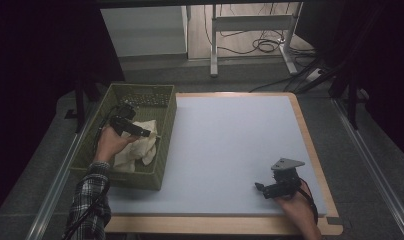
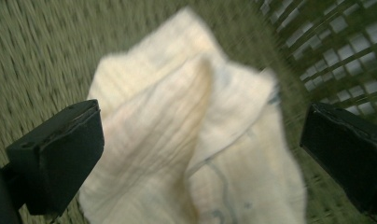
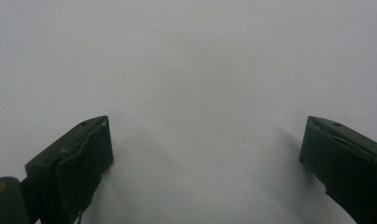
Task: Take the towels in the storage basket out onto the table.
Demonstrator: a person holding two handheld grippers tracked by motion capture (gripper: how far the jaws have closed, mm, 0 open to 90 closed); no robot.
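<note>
cloth [image 2: 191,140], cream with faint grey markings, shows its folds and ribbed weave in the left gripper view; the high view gives it as a pale crumpled heap [image 1: 136,146] in the green basket [image 1: 162,152] at the table's left edge. left gripper [image 1: 152,134] is held over the basket's interior, just above the heap. its jaws stand spread wide, one on each side of the cloth, which lies between and beyond them; contact cannot be told. basket's woven floor and slatted wall appear behind the cloth in that view. right gripper [image 1: 260,188] rests at the near right of the grey table surface [image 1: 230,145], well apart from the basket. right gripper view shows its jaws spread over bare grey surface, nothing between them.
</note>
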